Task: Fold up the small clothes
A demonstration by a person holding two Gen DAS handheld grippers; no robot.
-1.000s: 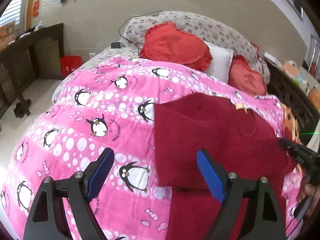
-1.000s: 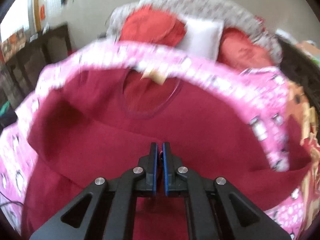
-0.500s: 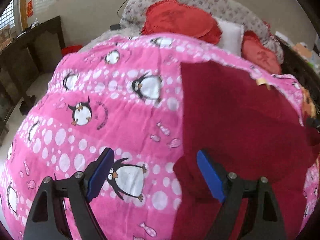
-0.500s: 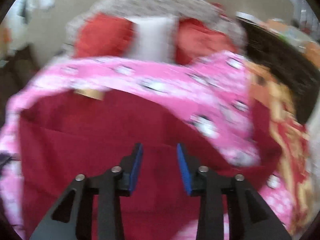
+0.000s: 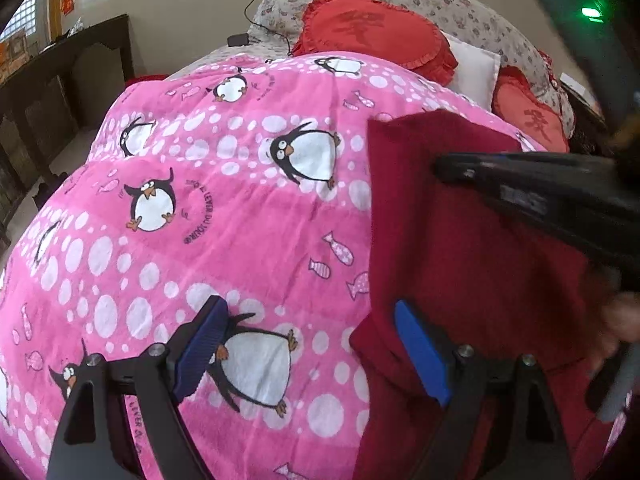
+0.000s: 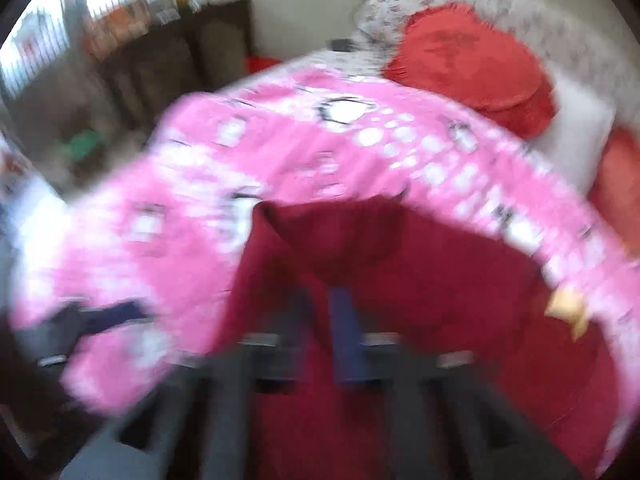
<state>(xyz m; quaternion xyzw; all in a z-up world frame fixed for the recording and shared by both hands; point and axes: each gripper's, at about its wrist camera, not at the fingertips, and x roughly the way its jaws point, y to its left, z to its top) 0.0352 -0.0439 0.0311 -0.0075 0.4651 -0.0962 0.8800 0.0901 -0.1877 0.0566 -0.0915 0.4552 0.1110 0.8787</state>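
My left claw (image 5: 308,354) is spread wide, pointing down at the bed; its left pad sits over the pink penguin blanket (image 5: 224,208), its right pad over the left edge of the dark red garment (image 5: 460,240), w/ nothing pinched btwn them. The garment lies flat on the blanket on the right side of the left wrist view, its left edge a straight folded line running up toward the pillows. My right claw (image 5: 444,168) comes in from the right in that view, reaching across the garment's upper part; a bit of hand (image 5: 618,326) shows at the right edge, blurred. Right wrist view is heavily motion-blurred: the right claw's jaws have just been closing and its blue pads read as one strip, pressed together; can't tell if any cloth is caught in them. In that view the red garment fills the foreground under the claw, pink blanket arcing round it. Behind: red heart cushion (image 5: 376,36), white pillow (image 5: 472,68), floral bedding (image 5: 460,12), dark wooden furniture (image 5: 80,80) at left.
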